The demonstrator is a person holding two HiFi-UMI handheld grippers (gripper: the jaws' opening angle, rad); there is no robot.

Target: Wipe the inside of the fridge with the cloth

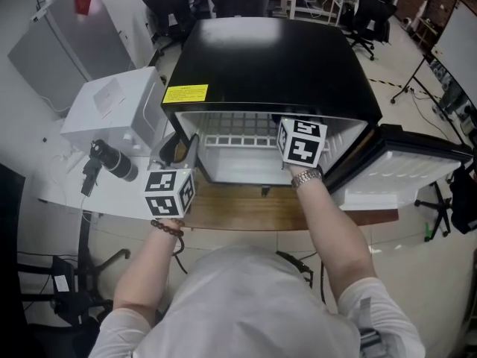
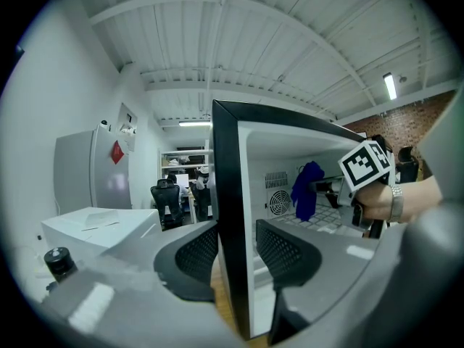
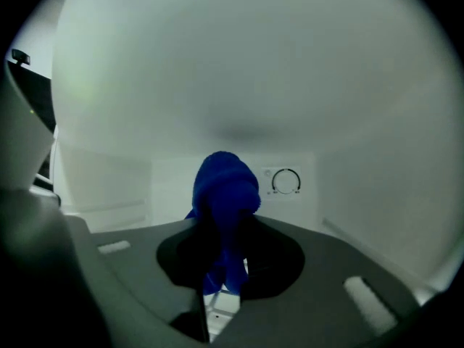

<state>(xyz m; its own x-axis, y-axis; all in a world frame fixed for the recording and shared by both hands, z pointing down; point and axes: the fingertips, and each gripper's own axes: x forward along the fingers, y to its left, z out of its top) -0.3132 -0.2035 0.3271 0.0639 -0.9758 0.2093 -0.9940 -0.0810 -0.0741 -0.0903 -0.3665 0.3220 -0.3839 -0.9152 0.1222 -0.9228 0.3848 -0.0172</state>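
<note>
- Step in hand, as we're reading it: wiping the inside of the fridge [image 1: 268,58]. Its door [image 1: 406,174] is standing open, off to the R of the R gripper.
- R gripper [image 3: 221,267] is reaching into the cavity, jaws partly closed & pinching the blue cloth [image 3: 225,187]. A rounded bunch of cloth is sticking up past the tips, and the rest is hanging down btwn the jaws.
- Straight ahead of that gripper we're seeing the white back wall [image 3: 170,183], w/ the dial [image 3: 286,182] just R of the cloth bunch.
- In the L gripper view the cloth is looking clear of the back wall. Whether it's touching any surface, we can't tell.
- Wire shelf [image 1: 238,140] is lying below the R gripper.
- L gripper [image 2: 235,256] is sitting at the fridge mouth, jaws standing wide, one each side of the left wall [image 2: 228,187]. The pads are looking pressed on it, so we're judging it's bracing the fridge on the worktop [image 1: 246,209].
- Next move, in our view: pushing the cloth fwd or sideways till it's pressing flat on a wall, then stroking across.
- That's calling for a firm pinch so the cloth isn't slipping, care round the dial, & the L gripper steadying the fridge vs. the push.
</note>
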